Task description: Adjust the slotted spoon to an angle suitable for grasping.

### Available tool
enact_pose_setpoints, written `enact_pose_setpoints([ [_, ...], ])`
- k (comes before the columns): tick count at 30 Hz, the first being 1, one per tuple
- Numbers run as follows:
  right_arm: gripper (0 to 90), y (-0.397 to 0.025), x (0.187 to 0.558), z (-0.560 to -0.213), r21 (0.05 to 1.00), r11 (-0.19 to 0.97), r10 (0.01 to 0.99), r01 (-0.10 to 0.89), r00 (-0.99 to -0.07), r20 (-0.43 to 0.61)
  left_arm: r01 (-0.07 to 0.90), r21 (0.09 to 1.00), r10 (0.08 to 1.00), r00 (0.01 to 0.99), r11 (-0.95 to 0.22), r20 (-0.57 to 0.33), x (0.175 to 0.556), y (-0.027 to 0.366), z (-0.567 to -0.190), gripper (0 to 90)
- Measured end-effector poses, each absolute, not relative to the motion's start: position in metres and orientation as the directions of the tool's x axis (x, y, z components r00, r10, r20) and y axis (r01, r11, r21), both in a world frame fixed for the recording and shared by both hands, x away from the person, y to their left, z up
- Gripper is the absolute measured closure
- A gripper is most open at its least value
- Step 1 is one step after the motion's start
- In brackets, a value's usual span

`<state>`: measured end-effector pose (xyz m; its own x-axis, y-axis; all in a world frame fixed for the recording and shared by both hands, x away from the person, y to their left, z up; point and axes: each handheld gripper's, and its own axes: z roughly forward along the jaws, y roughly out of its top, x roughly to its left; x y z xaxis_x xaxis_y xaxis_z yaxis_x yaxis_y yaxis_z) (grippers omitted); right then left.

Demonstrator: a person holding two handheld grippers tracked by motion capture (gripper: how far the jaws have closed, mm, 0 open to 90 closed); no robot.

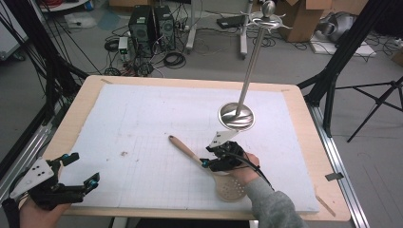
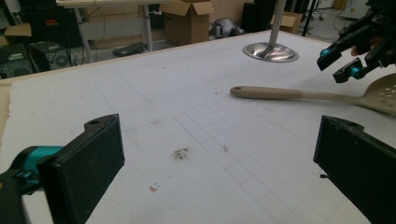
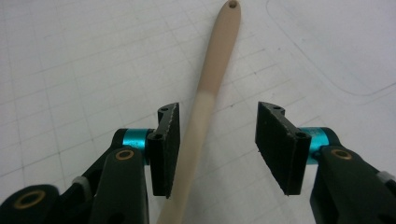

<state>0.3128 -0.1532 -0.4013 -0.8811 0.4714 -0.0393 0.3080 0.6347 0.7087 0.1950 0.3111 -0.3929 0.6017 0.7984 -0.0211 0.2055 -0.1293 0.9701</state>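
A pale wooden slotted spoon point(image 1: 187, 151) lies on the white mat point(image 1: 142, 118), handle toward the far left, perforated head point(image 1: 231, 188) near the front edge. My right gripper point(image 1: 207, 156) is low over the handle, open, one jaw on each side. In the right gripper view the handle point(image 3: 212, 70) runs between the jaws of the right gripper point(image 3: 217, 140), close beside the left one. My left gripper point(image 1: 84, 167) is open at the front left corner, holding nothing. The left gripper point(image 2: 219, 158) looks across the mat at the spoon point(image 2: 299, 94) and the right gripper point(image 2: 343, 58).
A metal stand with a round base point(image 1: 236, 116) and a tall pole point(image 1: 252, 61) rises just behind the right gripper; its base point(image 2: 270, 51) shows far off in the left gripper view. A small brown stain point(image 1: 124, 153) marks the mat. Cardboard boxes, computers and cables lie on the floor beyond the table.
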Motion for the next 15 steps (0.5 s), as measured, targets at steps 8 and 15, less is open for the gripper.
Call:
enact_pose_setpoints([
  [8,26.6,-0.1546,0.3036,-0.4036,0.697,0.64,0.484,0.323,-0.874,-0.039,0.206,0.97,0.792,0.61,-0.129,-0.024,0.1985,0.3082,-0.3931,2.1],
  [15,14.0,-0.154,0.3015,-0.4058,0.683,0.646,0.481,0.342,-0.877,-0.016,0.208,0.97,0.79,0.612,-0.129,-0.026,0.1996,0.3073,-0.3936,2.1],
])
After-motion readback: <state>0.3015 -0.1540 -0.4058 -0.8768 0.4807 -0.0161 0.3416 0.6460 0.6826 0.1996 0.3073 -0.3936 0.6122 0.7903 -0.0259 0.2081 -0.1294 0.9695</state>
